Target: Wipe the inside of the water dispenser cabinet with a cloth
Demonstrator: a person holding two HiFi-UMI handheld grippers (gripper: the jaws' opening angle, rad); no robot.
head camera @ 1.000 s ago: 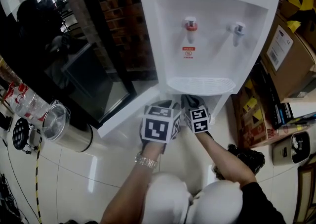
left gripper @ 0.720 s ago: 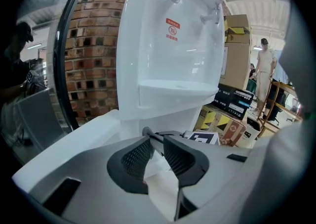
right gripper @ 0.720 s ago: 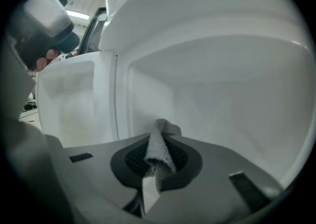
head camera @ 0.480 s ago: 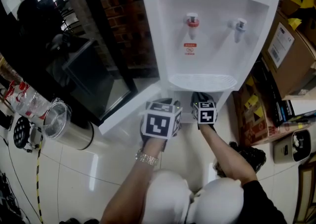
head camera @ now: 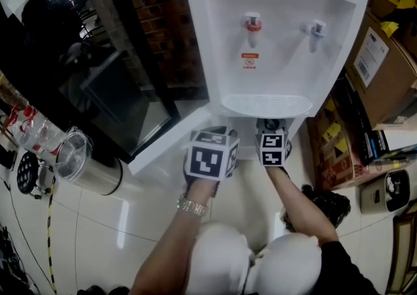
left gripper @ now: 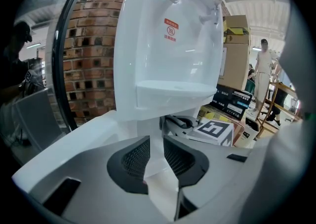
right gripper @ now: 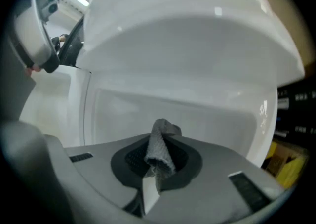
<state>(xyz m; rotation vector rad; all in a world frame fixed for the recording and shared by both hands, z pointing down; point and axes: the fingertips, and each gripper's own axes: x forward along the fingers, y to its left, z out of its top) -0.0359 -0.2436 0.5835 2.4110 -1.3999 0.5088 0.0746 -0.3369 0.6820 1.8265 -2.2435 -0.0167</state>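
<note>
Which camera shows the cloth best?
The right gripper view: the grey cloth is close up, pinched in the right tongs. In the head view it is hidden beneath those tongs' marker cube. The left gripper view does not show it.

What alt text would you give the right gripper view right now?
The right gripper, jaws shut on a bunched grey cloth, points into the white water dispenser cabinet. The dispenser's curved drip shelf overhangs the opening from above.

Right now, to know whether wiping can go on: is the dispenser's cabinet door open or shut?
Open: the cabinet door stands swung out to the left, and the right gripper holds its grey cloth facing the cabinet's inside.
</note>
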